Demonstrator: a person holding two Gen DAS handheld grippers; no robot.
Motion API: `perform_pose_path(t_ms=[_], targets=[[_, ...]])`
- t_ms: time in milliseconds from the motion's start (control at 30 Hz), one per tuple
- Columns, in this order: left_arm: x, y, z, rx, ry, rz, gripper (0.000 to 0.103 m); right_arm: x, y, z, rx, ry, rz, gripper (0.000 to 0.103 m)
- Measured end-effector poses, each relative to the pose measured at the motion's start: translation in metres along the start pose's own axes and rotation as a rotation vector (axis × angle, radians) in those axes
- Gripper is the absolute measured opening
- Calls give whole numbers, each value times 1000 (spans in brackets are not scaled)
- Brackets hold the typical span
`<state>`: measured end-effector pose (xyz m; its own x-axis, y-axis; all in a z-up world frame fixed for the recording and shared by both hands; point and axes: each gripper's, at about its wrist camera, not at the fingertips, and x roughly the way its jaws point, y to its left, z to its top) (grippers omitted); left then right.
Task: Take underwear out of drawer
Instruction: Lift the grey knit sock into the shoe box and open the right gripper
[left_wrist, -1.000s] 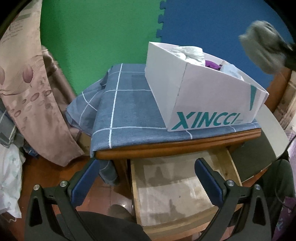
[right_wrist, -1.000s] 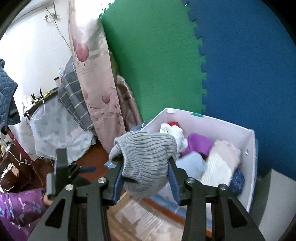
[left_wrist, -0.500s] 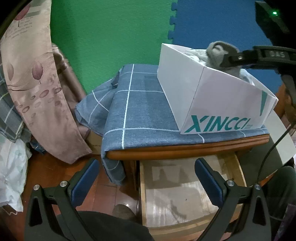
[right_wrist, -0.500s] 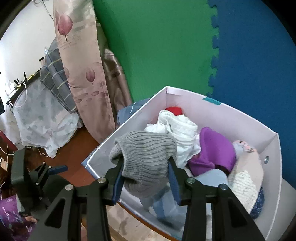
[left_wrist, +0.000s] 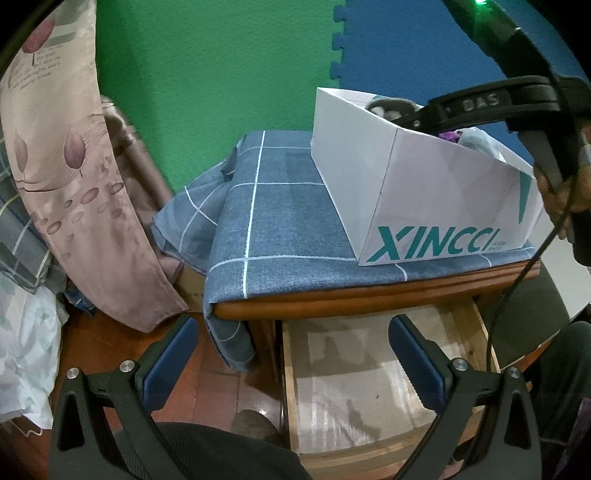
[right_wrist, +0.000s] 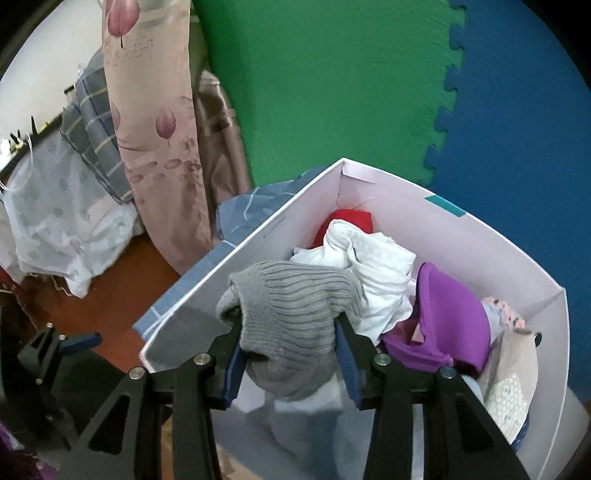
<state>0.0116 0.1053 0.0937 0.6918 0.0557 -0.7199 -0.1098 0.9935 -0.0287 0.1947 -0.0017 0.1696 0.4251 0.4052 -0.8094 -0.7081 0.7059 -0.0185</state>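
Note:
My right gripper (right_wrist: 290, 332) is shut on a grey ribbed underwear (right_wrist: 291, 310) and holds it inside the white XINCCI box (right_wrist: 243, 258), just above the clothes there. The box (left_wrist: 436, 206) stands on the blue checked cloth (left_wrist: 280, 206) on the wooden table. Below it the open wooden drawer (left_wrist: 362, 384) shows only a bare lined bottom. My left gripper (left_wrist: 291, 354) is open and empty, held in front of the drawer's left edge. The right gripper (left_wrist: 480, 103) and the grey piece (left_wrist: 391, 105) show over the box in the left wrist view.
The box holds white (right_wrist: 373, 266), purple (right_wrist: 447, 314), red (right_wrist: 351, 221) and patterned clothes. A pink floral curtain (left_wrist: 77, 192) and bedding (left_wrist: 26, 354) hang at the left. Green and blue foam mats (left_wrist: 221, 66) line the wall behind.
My right gripper has carried the grey underwear from above the drawer over the box and lowered it inside. The left gripper has shifted slightly left and stayed open.

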Motion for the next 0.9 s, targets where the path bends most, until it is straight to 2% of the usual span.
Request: perform_pose_path(t_ms=[200, 333, 433, 900], targets=[[0, 0, 0, -2, 1, -1, 102, 6, 7, 6, -41, -3, -61, 44], [-1, 0, -1, 3, -1, 2, 102, 7, 11, 9, -51, -7, -67, 45], [0, 0, 0, 2, 1, 1, 102, 7, 11, 9, -42, -11, -76, 49], [-1, 1, 0, 1, 2, 2, 102, 0, 2, 4, 9, -34, -32, 60]])
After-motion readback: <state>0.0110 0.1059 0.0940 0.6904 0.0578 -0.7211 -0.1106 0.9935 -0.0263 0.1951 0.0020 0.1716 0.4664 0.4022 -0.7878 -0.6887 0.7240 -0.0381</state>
